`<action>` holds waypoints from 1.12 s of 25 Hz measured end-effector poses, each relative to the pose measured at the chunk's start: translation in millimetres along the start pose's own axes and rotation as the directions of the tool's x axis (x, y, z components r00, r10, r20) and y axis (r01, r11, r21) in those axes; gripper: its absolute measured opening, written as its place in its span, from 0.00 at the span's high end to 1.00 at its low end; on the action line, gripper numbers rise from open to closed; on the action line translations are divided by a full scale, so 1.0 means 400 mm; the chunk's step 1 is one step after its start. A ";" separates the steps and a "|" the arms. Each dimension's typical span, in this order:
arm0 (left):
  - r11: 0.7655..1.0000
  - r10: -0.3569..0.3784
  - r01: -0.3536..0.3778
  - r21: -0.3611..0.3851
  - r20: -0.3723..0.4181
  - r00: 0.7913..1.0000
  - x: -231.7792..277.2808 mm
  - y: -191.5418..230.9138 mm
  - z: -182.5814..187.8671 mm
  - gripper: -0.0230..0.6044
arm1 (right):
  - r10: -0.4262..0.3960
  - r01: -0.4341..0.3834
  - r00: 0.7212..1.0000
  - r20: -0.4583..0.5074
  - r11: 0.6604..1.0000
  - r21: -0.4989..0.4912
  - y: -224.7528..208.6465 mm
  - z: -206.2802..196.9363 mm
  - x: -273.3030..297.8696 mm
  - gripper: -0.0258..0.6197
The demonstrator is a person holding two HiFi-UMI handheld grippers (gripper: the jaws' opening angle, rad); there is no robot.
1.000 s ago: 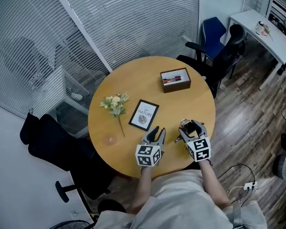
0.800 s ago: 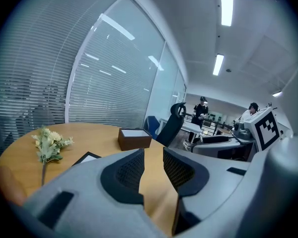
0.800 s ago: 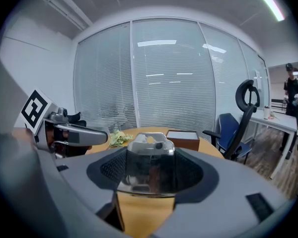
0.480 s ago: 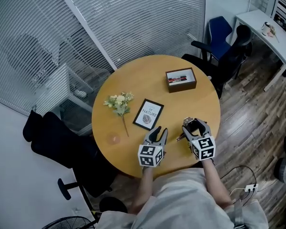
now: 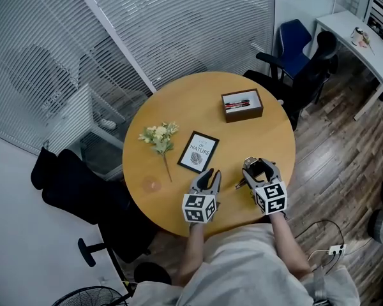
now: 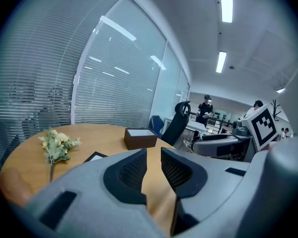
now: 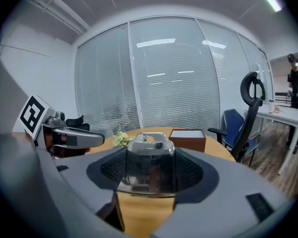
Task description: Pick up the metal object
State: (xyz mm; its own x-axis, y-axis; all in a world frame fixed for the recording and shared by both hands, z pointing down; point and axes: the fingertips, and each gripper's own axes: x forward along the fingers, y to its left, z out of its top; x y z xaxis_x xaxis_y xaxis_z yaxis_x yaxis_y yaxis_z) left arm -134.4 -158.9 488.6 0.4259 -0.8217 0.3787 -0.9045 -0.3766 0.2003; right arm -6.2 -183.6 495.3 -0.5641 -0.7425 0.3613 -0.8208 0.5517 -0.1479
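Note:
A shiny metal object (image 7: 150, 165) sits between the pads of my right gripper (image 7: 150, 175), which is shut on it. In the head view that gripper (image 5: 255, 169) is near the round wooden table's (image 5: 179, 101) front right edge, with the metal object (image 5: 249, 165) at its tips. I cannot tell whether the object rests on the table. My left gripper (image 5: 208, 178) is just to its left, low over the table. Its jaws (image 6: 153, 170) are closing, a narrow gap remains, and only tabletop shows between them.
On the table lie a sprig of pale flowers (image 5: 158, 136), a black-framed picture (image 5: 198, 152) and a brown box with pens (image 5: 241, 104). Black and blue chairs (image 5: 300, 56) stand at the back right, another chair (image 5: 70, 190) at the left. Blinds cover the glass wall.
The left gripper's jaws have narrowed a little. Both grippers stay in the same spot near the front edge, and the right one still holds the metal object.

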 end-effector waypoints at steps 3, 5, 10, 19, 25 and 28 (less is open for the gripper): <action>1.000 0.006 -0.006 0.005 0.010 1.000 -0.001 -0.002 0.004 0.87 | 0.000 0.000 1.000 -0.001 1.000 -0.001 0.000 -0.002 -0.004 0.52; 1.000 0.008 -0.008 0.006 0.016 1.000 -0.003 -0.004 0.006 0.92 | 0.001 -0.001 1.000 -0.001 1.000 -0.002 -0.001 -0.002 -0.006 0.52; 1.000 0.002 -0.001 -0.017 0.029 1.000 -0.009 0.001 0.006 0.95 | 0.004 -0.004 1.000 0.004 0.999 0.036 0.001 -0.007 -0.003 0.52; 1.000 0.012 -0.012 -0.013 0.011 1.000 -0.013 -0.005 0.001 0.95 | 0.005 -0.005 1.000 0.005 0.999 0.046 -0.003 -0.007 -0.013 0.52; 0.999 0.019 -0.018 -0.032 0.008 1.000 -0.020 0.007 -0.006 0.95 | 0.007 -0.007 1.000 -0.002 0.999 0.051 -0.003 -0.016 -0.013 0.52; 1.000 0.012 -0.012 -0.027 0.007 1.000 -0.020 0.001 -0.006 0.95 | 0.005 -0.004 1.000 -0.004 0.999 0.052 -0.002 -0.016 -0.016 0.52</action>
State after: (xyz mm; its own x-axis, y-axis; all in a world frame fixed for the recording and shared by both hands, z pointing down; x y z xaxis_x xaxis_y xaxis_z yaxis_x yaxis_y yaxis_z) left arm -138.0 -151.6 487.8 0.4146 -0.8292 0.3748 -0.9087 -0.3549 0.2199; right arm -1.3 -177.1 498.9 -0.5675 -0.7382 0.3648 -0.8219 0.5343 -0.1973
